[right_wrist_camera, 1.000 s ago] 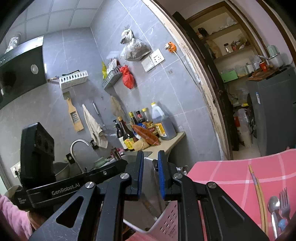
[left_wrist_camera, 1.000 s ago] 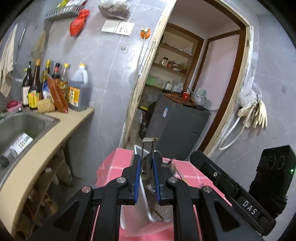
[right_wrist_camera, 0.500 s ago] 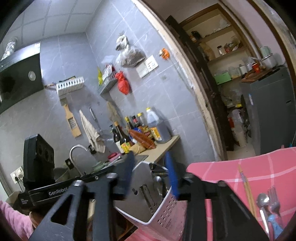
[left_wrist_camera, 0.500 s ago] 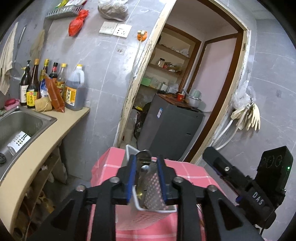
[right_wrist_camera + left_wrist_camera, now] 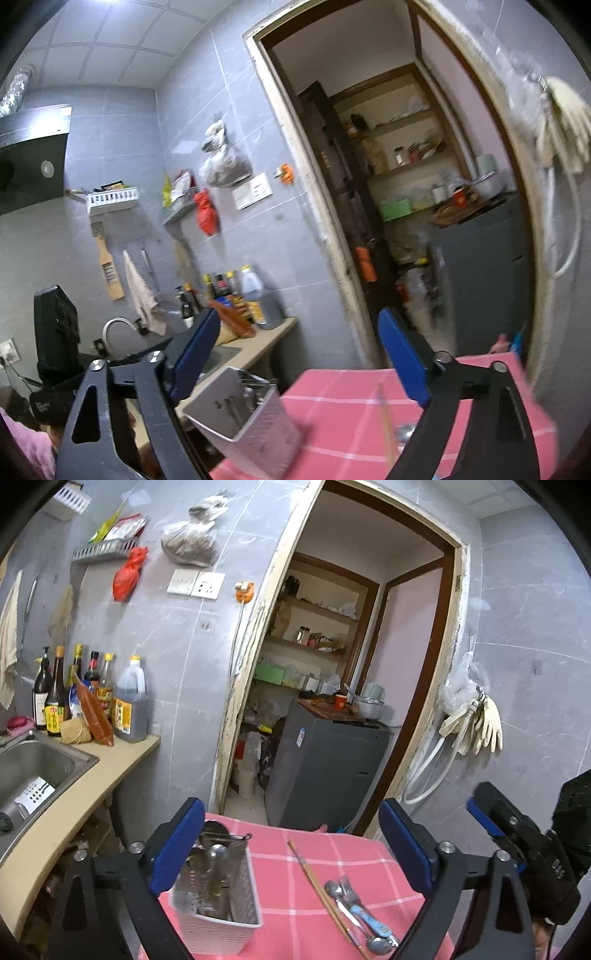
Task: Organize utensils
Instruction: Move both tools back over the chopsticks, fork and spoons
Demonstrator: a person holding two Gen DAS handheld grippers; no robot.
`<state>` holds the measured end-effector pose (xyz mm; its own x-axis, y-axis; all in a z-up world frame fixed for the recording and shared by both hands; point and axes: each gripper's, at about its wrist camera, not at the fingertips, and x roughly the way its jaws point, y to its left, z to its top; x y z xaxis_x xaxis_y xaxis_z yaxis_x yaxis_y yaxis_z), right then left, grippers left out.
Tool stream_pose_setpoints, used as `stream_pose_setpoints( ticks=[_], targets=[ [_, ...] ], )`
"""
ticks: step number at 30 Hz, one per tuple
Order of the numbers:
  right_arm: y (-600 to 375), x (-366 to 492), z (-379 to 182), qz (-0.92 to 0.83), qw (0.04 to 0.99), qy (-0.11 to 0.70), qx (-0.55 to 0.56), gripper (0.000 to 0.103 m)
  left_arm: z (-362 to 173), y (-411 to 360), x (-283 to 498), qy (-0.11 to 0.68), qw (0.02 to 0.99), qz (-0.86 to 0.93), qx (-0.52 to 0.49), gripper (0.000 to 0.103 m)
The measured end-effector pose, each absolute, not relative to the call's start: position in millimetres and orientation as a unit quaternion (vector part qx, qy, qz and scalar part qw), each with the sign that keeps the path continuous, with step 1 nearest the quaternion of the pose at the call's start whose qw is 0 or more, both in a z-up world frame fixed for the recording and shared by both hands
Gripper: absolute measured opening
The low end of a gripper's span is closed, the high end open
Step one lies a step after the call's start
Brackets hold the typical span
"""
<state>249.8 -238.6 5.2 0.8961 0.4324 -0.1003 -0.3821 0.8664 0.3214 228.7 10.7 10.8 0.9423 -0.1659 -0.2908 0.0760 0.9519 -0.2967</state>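
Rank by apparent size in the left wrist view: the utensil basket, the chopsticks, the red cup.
1. utensil basket, largest, though nearest the camera.
2. chopsticks, long but thin.
3. red cup, smallest, but far away.

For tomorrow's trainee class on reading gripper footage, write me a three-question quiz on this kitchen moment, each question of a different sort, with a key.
1. True or false: the white perforated plastic utensil caddy stands on the pink checked tablecloth.
2. Multiple choice: the left gripper is A) shut on the caddy, B) open with nothing pressed between its blue pads, C) shut on a fork.
3. Short answer: which utensils lie loose on the cloth beside the caddy?

Key
1. True.
2. B. The right gripper is open too.
3. Wooden chopsticks, a steel fork and steel spoons.
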Motion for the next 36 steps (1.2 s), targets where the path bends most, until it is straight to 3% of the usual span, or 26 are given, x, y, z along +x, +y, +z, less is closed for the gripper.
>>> stream_pose_setpoints(
  ticks=[3, 14, 36],
  targets=[
    [-258.4, 241.5, 12.6, 0.192, 0.968, 0.08, 0.142, 0.102, 14.2, -5.3, 226.4, 0.155, 0.976, -0.063, -0.139, 0.102],
    [-323.6, 231.8, -1.6, 0.15, 0.972, 0.12, 0.133, 0.102, -11.7, -59.0, 228.2, 0.196, 0.97, -0.064, -0.124, 0.103],
    [-362.5, 322.0, -112.9, 0.203, 0.937, 0.253, 0.128, 0.102, -98.2, -109.5, 316.7, 0.308, 0.943, -0.027, -0.125, 0.1]
  ],
)
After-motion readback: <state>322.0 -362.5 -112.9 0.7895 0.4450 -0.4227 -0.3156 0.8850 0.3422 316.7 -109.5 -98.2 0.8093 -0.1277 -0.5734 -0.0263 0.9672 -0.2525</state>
